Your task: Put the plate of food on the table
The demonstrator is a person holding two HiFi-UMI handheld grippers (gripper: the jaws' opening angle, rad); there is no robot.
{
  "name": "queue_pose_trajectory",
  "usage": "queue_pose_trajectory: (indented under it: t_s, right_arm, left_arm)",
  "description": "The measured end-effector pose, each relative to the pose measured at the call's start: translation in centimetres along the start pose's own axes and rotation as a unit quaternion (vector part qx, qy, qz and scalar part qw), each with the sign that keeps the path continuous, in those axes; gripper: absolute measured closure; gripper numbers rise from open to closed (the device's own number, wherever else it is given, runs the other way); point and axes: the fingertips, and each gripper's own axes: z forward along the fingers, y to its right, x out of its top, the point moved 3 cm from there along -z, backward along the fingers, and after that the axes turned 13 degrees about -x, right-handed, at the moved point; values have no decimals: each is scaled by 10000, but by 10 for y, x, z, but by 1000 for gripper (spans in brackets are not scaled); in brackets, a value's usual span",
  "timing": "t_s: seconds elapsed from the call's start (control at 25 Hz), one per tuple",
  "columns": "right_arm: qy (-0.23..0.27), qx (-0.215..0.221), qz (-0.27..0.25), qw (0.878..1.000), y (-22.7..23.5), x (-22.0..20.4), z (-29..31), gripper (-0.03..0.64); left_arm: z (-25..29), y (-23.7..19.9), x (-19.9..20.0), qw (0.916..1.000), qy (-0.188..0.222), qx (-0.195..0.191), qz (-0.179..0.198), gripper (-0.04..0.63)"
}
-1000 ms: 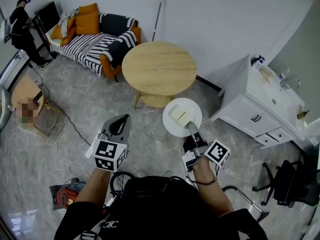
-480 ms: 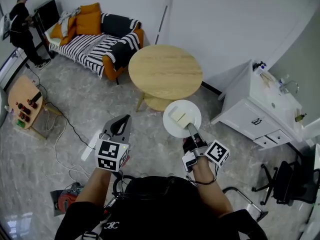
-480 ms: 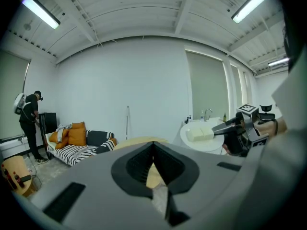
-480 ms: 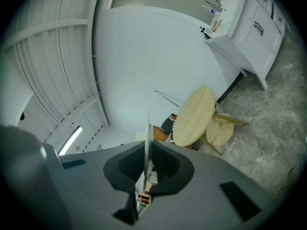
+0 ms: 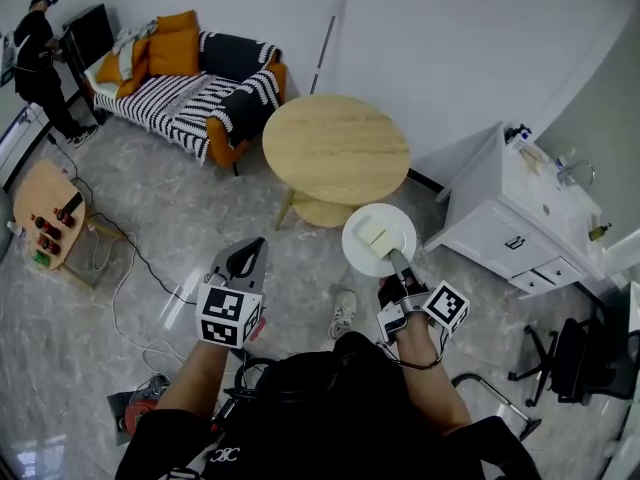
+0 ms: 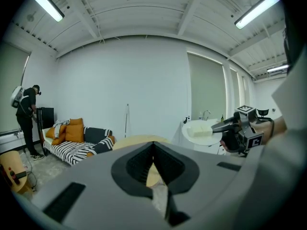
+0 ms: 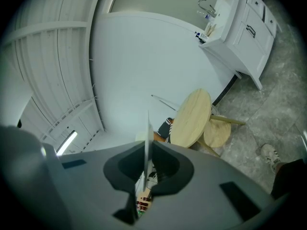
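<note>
plate with a pale food block hangs off the near right edge of the round wooden table, not on it. right gripper clamps its near rim. left gripper, further left, jaws pressed together, empty.
</note>
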Motion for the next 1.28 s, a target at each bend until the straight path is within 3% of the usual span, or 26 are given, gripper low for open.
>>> queue_pose_trajectory:
  t_s: [0.68, 1.28]
  right_arm:
    - [-339, 229, 71, 9991, -6, 28, 92, 591]
    - [-728, 154, 69, 9972, 12, 119, 208, 591]
  left_arm:
    - [45, -43, -1, 9993, -336, 117, 88, 591]
    - [186, -98, 26, 9979, -638, -1, -146, 591]
